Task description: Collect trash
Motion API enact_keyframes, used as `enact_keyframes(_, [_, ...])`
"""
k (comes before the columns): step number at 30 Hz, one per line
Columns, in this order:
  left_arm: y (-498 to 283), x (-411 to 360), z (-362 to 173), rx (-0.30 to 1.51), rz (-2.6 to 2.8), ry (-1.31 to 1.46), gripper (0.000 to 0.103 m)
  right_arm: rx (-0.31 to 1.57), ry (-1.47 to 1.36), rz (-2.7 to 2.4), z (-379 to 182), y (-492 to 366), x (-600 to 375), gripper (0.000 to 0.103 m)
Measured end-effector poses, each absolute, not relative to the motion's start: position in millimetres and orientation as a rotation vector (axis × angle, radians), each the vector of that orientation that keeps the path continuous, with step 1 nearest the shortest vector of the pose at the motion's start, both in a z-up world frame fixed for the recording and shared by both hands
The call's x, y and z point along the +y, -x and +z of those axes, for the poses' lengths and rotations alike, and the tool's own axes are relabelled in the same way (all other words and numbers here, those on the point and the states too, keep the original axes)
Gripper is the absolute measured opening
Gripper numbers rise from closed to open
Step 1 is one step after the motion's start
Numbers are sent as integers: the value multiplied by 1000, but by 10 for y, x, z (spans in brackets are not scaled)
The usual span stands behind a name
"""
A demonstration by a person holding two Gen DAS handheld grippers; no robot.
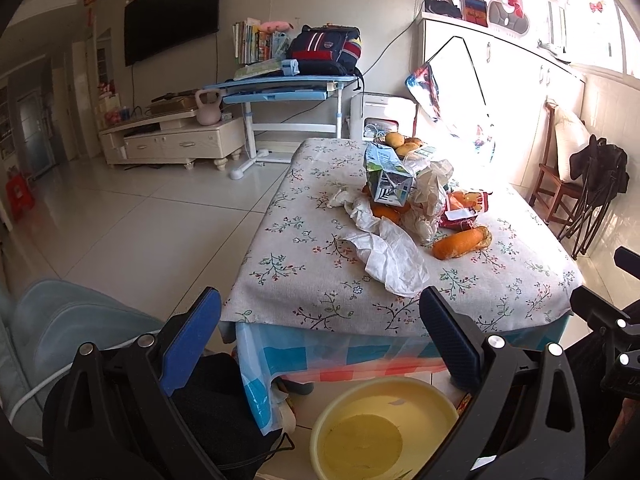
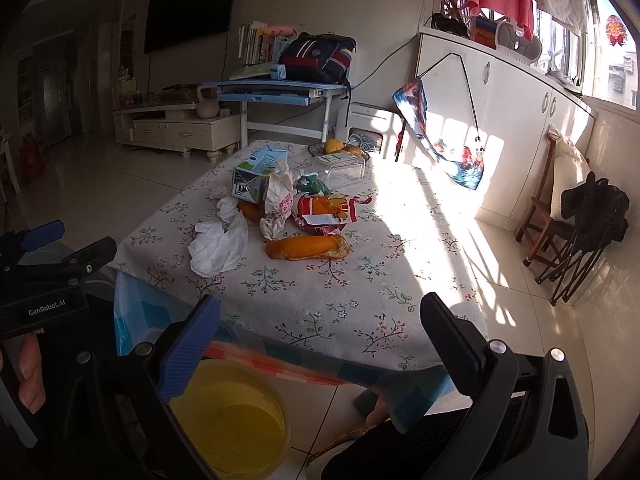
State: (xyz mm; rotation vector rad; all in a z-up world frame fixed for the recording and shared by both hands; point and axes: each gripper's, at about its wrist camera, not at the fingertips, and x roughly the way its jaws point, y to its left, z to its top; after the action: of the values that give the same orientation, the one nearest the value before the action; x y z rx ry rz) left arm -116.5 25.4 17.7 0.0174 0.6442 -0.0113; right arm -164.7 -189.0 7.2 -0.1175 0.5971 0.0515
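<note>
A heap of trash lies on the floral tablecloth (image 1: 320, 280) (image 2: 360, 280): a milk carton (image 1: 386, 178) (image 2: 256, 174), white crumpled tissue (image 1: 394, 260) (image 2: 218, 246), an orange peel (image 1: 460, 242) (image 2: 306, 247), a red snack wrapper (image 1: 466, 210) (image 2: 332, 210) and crumpled paper (image 1: 428, 200) (image 2: 278, 200). A yellow basin (image 1: 380, 428) (image 2: 236, 424) stands on the floor under the table's near edge. My left gripper (image 1: 320, 340) is open and empty, above the basin. My right gripper (image 2: 320, 344) is open and empty, short of the table's near edge.
A fruit basket (image 1: 400, 140) (image 2: 340, 147) and a clear plastic box (image 2: 340, 170) sit at the table's far end. A wooden chair with a black bag (image 1: 592, 176) (image 2: 588, 212) stands on the right. A blue desk (image 1: 280, 88) stands behind.
</note>
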Motion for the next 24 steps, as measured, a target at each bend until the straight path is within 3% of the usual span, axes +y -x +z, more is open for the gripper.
enact_keyframes(8, [582, 205, 54, 732, -33, 23, 96, 691, 66, 86, -75, 1249, -2001, 96])
enact_keyframes(22, [-258, -438, -478, 861, -58, -184, 96, 769, -23, 80, -261, 765, -2275, 96])
enact_keyframes(24, [-314, -477, -559, 875, -66, -189, 87, 779, -48, 88, -276, 733, -2297, 96])
